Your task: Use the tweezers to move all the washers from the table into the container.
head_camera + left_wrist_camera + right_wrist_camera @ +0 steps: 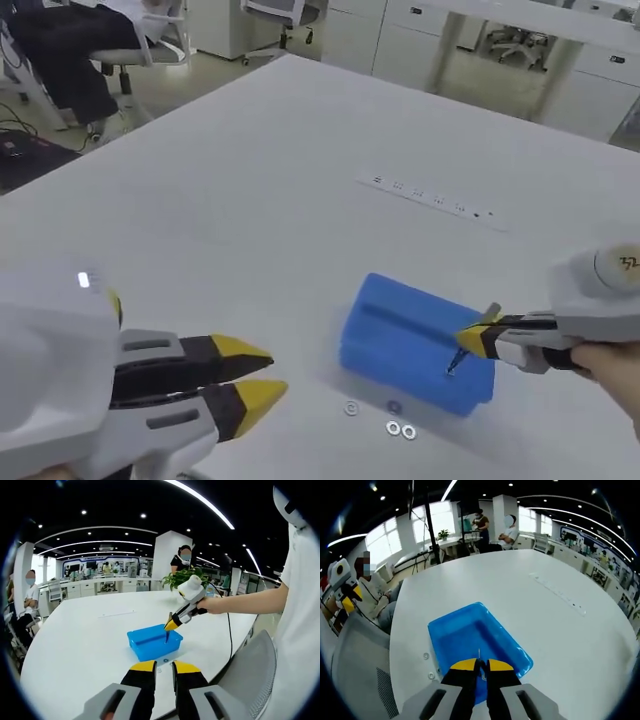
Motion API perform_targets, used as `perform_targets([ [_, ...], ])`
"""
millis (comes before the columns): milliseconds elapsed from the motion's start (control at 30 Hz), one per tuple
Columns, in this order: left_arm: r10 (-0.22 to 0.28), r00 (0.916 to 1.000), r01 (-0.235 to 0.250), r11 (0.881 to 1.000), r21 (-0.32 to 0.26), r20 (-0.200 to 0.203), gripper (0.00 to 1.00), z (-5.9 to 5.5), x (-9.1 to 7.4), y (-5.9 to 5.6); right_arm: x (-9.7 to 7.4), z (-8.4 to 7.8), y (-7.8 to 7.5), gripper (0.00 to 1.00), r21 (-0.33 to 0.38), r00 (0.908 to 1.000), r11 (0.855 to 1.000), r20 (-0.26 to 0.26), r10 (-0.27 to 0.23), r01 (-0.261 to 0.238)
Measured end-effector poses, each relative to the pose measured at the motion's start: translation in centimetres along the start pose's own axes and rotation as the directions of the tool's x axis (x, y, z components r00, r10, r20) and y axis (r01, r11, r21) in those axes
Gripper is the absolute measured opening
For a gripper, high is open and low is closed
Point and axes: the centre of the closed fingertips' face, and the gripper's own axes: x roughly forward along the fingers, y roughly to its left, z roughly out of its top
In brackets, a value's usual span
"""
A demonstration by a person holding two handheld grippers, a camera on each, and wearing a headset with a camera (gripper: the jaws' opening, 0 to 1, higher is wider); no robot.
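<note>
Right gripper [466, 341] — tweezers [455, 362] angled over container [395, 325]

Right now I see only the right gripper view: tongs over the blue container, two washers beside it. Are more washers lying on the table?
Observer: The head view shows at least three washers on the table, all just in front of the container.
Operator: Do the tweezers reach inside it?
Observer: In the left gripper view the tweezers point down from the right gripper, tip inside the container's opening. Whether they carry a washer is too small to tell.
Operator: And the other gripper?
Observer: The left gripper hovers open, holding nothing, to the left of the container.
</note>
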Motion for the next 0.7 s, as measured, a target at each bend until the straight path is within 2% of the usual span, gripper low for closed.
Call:
perform_targets([
  [200,-0.006,1.0,0.006,1.0,0.007,0.002,0.1,0.2,0.0,-0.2,0.0,0.5,0.3,0.03,0.008,1.0,1.0,0.002,0.003,-0.003],
  [333,0.006,1.0,-0.006,1.0,-0.006,0.006,0.1,-0.1,-0.3,0.0,-1.1,2.4,1.9,0.03,0.01,0.9972,0.999,0.065,0.035,-0.036],
  [500,0.013,0.9999,-0.013,1.0,-0.016,0.011,0.1,-0.2,-0.5,0.2,-2.5,3.6,4.9,0.02,0.011,0.9869,0.995,0.128,0.099,-0.101],
  [600,0.015,0.9997,-0.015,1.0,-0.017,0.018,0.11,-0.1,-0.4,0.2,-2.8,3.5,6.6,0.02,0.026,0.9797,0.989,0.14,0.143,-0.148],
  [700,0.012,0.9996,-0.012,1.0,-0.018,0.027,0.14,0.1,-0.2,0.2,-2.2,2.4,7.8,0.02,0.015,0.9792,0.985,0.114,0.168,-0.17],
])
